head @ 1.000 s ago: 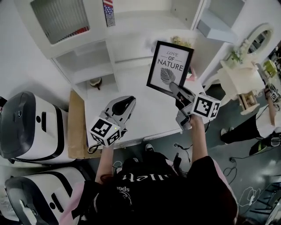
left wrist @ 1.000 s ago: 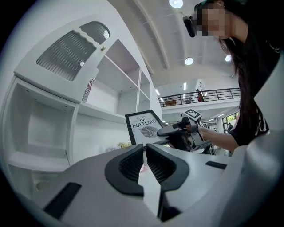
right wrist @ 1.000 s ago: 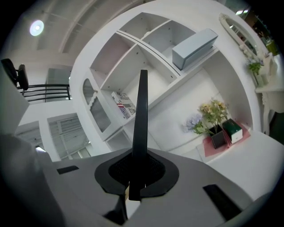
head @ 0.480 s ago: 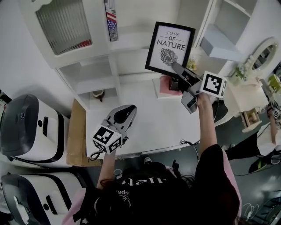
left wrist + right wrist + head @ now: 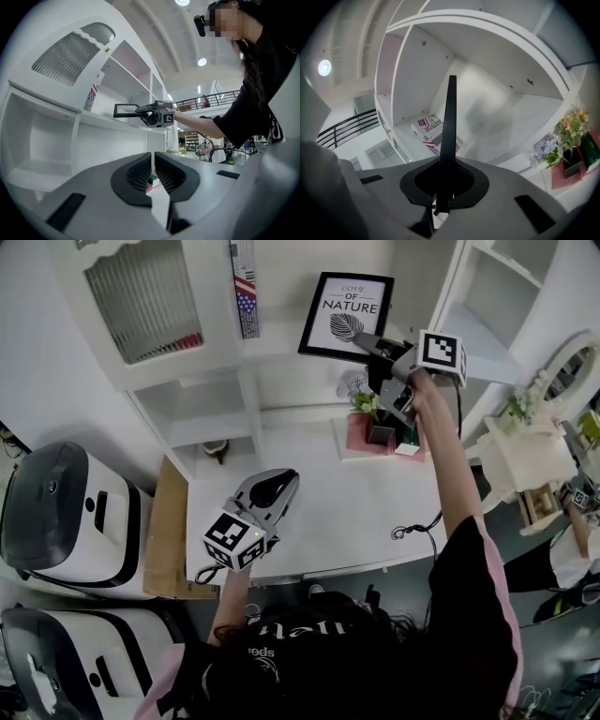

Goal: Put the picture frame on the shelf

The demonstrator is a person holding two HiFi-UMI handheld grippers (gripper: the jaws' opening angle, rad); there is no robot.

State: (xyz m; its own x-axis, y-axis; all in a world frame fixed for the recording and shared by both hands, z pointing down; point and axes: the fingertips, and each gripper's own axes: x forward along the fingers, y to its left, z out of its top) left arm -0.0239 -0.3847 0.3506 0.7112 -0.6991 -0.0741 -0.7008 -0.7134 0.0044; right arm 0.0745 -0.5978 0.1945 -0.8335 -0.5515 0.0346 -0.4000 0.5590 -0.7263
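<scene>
In the last second the right gripper (image 5: pixel 367 341), jaws clamped on the lower edge of the frame (image 5: pixel 345 315), has raised it from over the surface (image 5: pixel 319 493) to the shelf (image 5: pixel 281 338). It hangs upright there, apparently not yet set down. The left gripper (image 5: pixel 272 488) hovers low, jaws nearly together, empty.

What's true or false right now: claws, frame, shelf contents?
1. The right claw is shut on the picture frame. True.
2. The left claw grips the frame's other edge. False: it is shut on nothing, low over the white table.
3. The frame stands on the shelf. False: the right claw holds it up at the shelf opening.
4. A flag-cover book lies in the shelf. True.
5. The potted flowers sit on the floor. False: they stand on a pink tray on the table.
</scene>
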